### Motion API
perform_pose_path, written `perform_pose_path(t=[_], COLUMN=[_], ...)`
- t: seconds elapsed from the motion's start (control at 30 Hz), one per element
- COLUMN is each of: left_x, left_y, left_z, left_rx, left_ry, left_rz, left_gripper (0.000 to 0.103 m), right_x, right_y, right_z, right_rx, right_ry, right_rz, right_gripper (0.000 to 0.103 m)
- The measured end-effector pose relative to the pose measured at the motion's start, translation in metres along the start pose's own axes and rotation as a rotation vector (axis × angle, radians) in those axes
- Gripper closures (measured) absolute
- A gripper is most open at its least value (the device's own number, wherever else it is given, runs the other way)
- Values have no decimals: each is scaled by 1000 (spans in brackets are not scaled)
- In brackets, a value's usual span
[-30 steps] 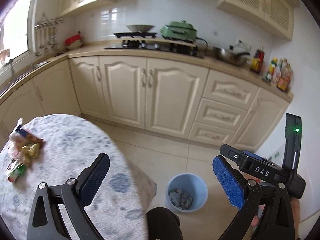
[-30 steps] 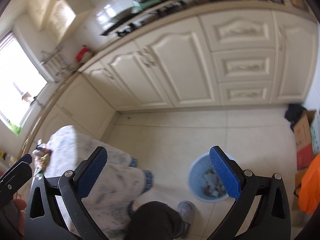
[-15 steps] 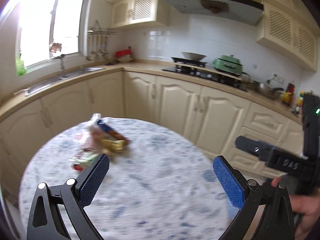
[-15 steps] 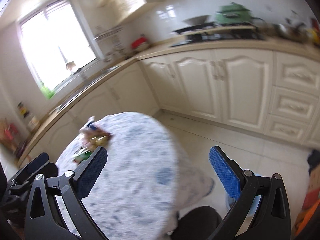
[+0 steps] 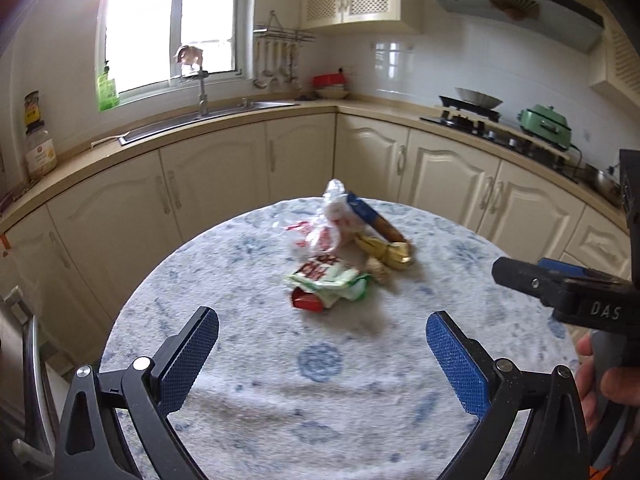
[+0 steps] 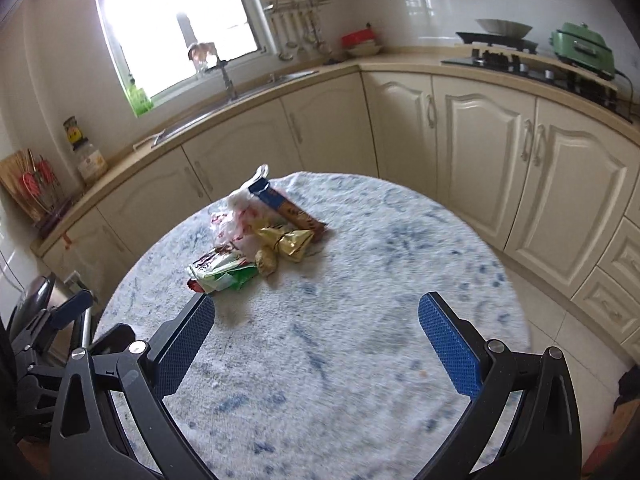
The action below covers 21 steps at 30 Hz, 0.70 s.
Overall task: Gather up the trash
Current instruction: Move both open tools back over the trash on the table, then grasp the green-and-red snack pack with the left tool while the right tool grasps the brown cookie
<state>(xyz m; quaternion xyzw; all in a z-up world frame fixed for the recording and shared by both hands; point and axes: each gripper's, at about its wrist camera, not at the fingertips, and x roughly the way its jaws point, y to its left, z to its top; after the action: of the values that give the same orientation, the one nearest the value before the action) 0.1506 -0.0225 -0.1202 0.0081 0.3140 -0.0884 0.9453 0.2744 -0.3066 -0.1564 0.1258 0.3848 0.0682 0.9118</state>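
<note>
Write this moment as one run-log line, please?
phase: approach | left tool: open, empty | right tool: open, empty | wrapper pile: on round table, untouched

Daylight pours in through the window, which is blown out to plain white in both views and spreads a hazy glare over the wall around it. The rest of the kitchen is evenly and softly lit. The trash pile casts only a faint shadow on the desk. The desk's cloth pattern is smeared by blur, more so in the right wrist view. Fisheye distortion bends the cabinets, and the corners darken to black.
</note>
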Motion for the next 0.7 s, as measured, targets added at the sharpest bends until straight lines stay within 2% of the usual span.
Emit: perform_pose_path(t=[0.13,0.23,0.33,0.5,0.6,0.67,0.7], left_x=[25,53,78,114,132,143,147], left_y=[9,16,25,36,36,37,37], left_z=[16,34,45,54,57,60,61], left_rx=[-27,-37,-46,-60,-46,-35,-34], left_ry=[16,33,43,62,78,88,92], left_rz=[22,34,31,19,21,21,21], left_gripper=[1,1,1,1,1,1,1], right_x=[32,54,78,119,138,148,151], right_y=[18,29,38,44,48,52,54], right_z=[2,5,8,18,22,23,23], right_rx=[-40,-58,-85,-91,-104,-119,-125], right_ry=[38,66,93,133,166,180,177], right_rz=[-11,-11,-25,-48,-44,-44,-46], right_gripper=[2,10,19,43,52,54,60])
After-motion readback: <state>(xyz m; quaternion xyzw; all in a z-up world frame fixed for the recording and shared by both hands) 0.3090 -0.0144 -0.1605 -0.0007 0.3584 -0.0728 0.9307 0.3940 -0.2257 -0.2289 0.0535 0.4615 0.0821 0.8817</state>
